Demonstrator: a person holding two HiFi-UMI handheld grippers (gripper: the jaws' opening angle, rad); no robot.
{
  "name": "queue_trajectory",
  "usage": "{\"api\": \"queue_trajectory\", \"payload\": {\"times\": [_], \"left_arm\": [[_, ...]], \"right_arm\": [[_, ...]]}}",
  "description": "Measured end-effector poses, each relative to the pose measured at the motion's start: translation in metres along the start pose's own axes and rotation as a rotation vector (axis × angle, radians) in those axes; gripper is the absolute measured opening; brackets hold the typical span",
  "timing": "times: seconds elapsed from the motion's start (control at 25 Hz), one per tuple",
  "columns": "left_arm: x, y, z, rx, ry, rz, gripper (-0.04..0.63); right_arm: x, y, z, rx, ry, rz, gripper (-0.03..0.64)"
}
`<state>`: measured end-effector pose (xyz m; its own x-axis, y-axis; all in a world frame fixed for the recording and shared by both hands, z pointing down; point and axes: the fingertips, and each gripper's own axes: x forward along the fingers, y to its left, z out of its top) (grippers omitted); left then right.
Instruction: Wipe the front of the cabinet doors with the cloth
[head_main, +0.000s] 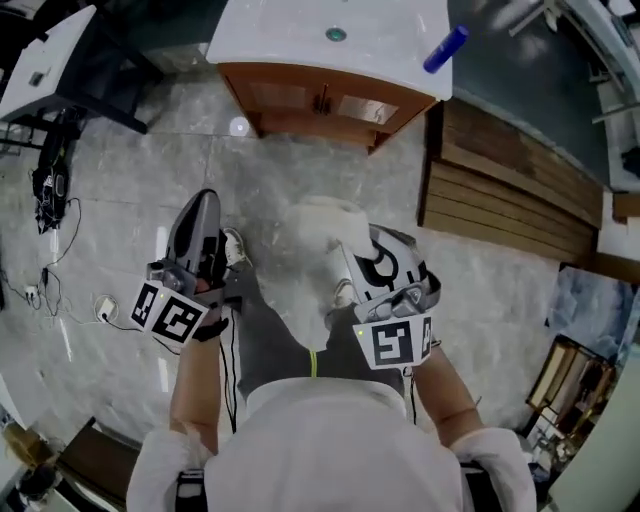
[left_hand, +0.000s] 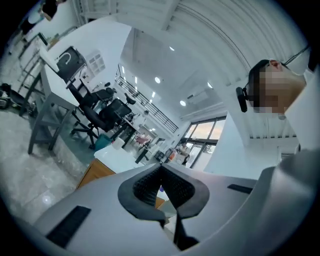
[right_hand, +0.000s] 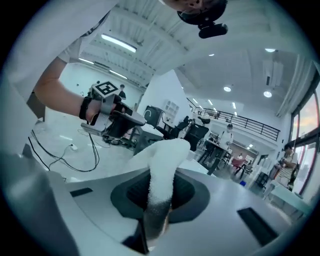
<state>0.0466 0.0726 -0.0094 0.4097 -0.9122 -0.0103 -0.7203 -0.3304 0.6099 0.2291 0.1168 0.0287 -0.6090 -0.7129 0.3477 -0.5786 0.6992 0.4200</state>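
Observation:
A white cloth (head_main: 305, 270) hangs in front of the person, pinched in my right gripper (head_main: 340, 262); the right gripper view shows the cloth (right_hand: 164, 170) clamped between the jaws. My left gripper (head_main: 200, 222) is held beside it, shut with nothing between its jaws (left_hand: 161, 186). The wooden cabinet (head_main: 320, 103) with two doors and a white sink top (head_main: 330, 35) stands farther ahead on the floor, apart from both grippers. In the left gripper view a corner of the cabinet (left_hand: 97, 172) shows past the jaws.
A blue bottle (head_main: 445, 48) lies on the sink top's right corner. Wooden slat panels (head_main: 510, 185) lie right of the cabinet. A desk (head_main: 50, 60) and cables (head_main: 50, 200) stand at the left on the marble floor (head_main: 130, 200).

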Motion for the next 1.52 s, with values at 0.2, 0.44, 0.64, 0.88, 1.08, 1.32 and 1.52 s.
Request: {"api": "queue_trajectory", "payload": {"times": [0.2,0.44,0.64,0.88,1.08,1.32,1.52], "left_arm": [[-0.057,-0.113,-0.003,-0.038,-0.089,0.09,0.017],[-0.149,-0.187,-0.026,-0.008,-0.106,0.089,0.017],[-0.213,-0.196,-0.058,-0.046,-0.107,0.136,0.017],[-0.249,-0.213,-0.071,-0.062,-0.153,0.22,0.017],[-0.27,-0.258,-0.075,-0.011,-0.211,0.267,0.017],[-0.255,-0.297,-0.099,0.002,-0.235,0.306,0.017],[-0.23,-0.314,-0.121,0.006,-0.224,0.317,0.017]], "right_arm": [[-0.104,-0.005,0.025,-0.063,-0.052,0.116,0.071],[-0.168,0.041,0.056,-0.147,-0.094,0.149,0.071],[-0.204,0.085,0.065,-0.153,-0.085,0.216,0.071],[-0.234,0.103,0.059,-0.139,-0.123,0.28,0.071],[-0.27,0.102,0.056,-0.139,-0.189,0.311,0.071],[-0.299,0.059,0.044,-0.15,-0.236,0.31,0.071],[-0.313,0.036,0.013,-0.204,-0.225,0.293,0.071]]}}
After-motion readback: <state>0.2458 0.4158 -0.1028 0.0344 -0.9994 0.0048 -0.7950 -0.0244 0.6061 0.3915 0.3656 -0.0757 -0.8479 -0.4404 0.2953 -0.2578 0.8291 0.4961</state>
